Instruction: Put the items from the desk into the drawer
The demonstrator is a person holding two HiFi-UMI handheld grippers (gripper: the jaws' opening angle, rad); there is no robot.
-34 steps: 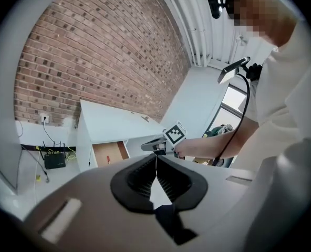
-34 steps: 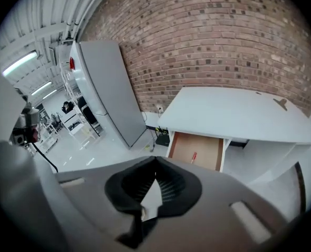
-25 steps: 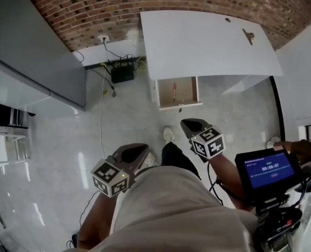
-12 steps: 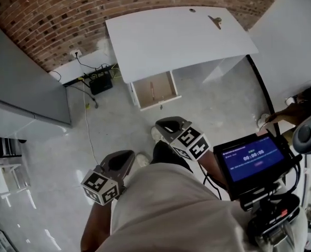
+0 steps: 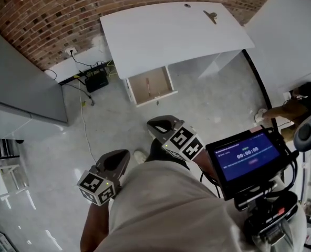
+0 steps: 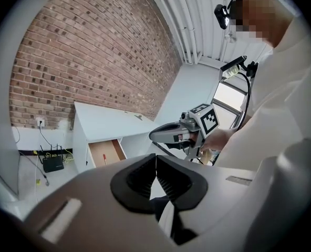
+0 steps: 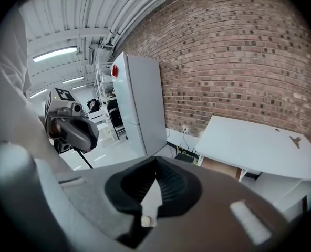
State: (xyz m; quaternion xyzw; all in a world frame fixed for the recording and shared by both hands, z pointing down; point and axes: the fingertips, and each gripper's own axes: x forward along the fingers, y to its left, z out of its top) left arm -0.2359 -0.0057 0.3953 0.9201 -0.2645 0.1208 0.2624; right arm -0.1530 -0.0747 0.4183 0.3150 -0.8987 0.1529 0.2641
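The white desk point(image 5: 171, 33) stands against the brick wall, well ahead of me. A small bronze-coloured item point(image 5: 210, 16) lies near its far right corner, with a tiny dark spot point(image 5: 187, 6) beside it. Below the desk's left side the drawer point(image 5: 151, 85) is pulled open, and a red-handled tool point(image 5: 148, 86) lies inside. My left gripper point(image 5: 118, 159) and right gripper point(image 5: 159, 125) hang close to my body over the floor, far from the desk. Each has its jaws together with nothing between them. The left gripper view also shows the drawer point(image 6: 107, 152) and the right gripper point(image 6: 179, 133).
A black router point(image 5: 96, 81) with cables sits on the floor left of the desk. A tall grey cabinet point(image 5: 24, 88) stands at the left, a white partition point(image 5: 292, 30) at the right. A blue-screen device point(image 5: 245, 156) is at my right side. Another person point(image 5: 294, 106) crouches at far right.
The head view has swung, so the desk and drawer now sit further left and higher in it. Both grippers stay shut and low near my body.
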